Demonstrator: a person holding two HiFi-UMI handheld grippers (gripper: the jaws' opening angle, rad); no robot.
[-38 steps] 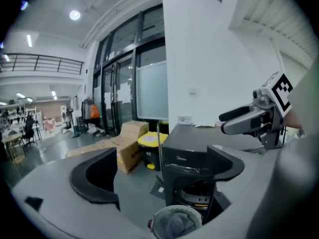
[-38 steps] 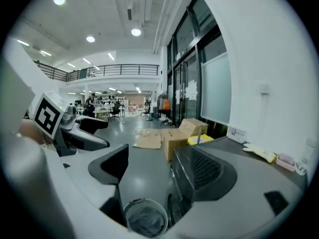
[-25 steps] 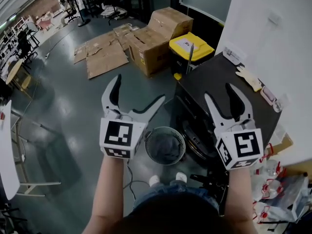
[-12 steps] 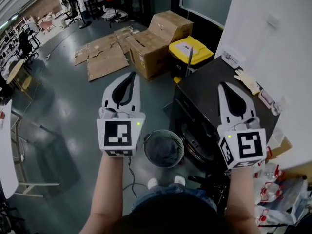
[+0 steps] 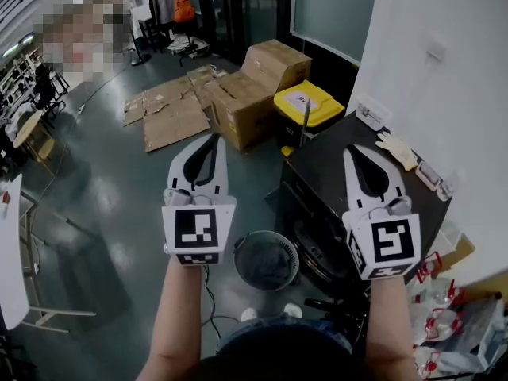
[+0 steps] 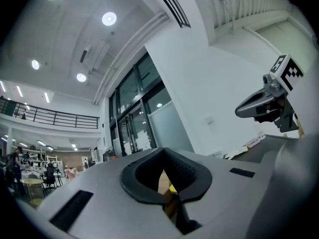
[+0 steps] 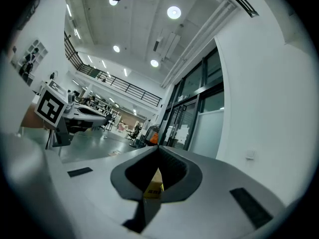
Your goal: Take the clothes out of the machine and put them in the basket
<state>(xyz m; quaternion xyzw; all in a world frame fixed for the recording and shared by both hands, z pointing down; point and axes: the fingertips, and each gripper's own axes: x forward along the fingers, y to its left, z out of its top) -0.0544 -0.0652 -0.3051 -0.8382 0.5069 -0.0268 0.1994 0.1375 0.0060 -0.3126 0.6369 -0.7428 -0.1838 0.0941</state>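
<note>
In the head view I hold both grippers up in front of me, above the floor. My left gripper (image 5: 213, 136) is shut with nothing between its jaws. My right gripper (image 5: 350, 148) is shut and empty too, and it hangs over the front of the black machine (image 5: 333, 169). The machine's dark front opening (image 5: 316, 243) faces left; no clothes show in it. A round mesh basket (image 5: 267, 259) stands on the floor beside that opening, between my two arms. In the left gripper view the left gripper (image 6: 163, 152) has its tips together, as does the right gripper (image 7: 158, 149) in the right gripper view.
Cardboard boxes (image 5: 255, 78) and a yellow-lidded bin (image 5: 308, 103) stand behind the machine, with flattened cardboard (image 5: 171, 111) on the floor. A pale glove (image 5: 397, 148) lies on the machine's top. A white wall rises to the right, and a white table edge (image 5: 8, 252) runs along the left.
Both grippers' jaws stood open a second ago and are now shut on nothing. Both hands have risen a little.
</note>
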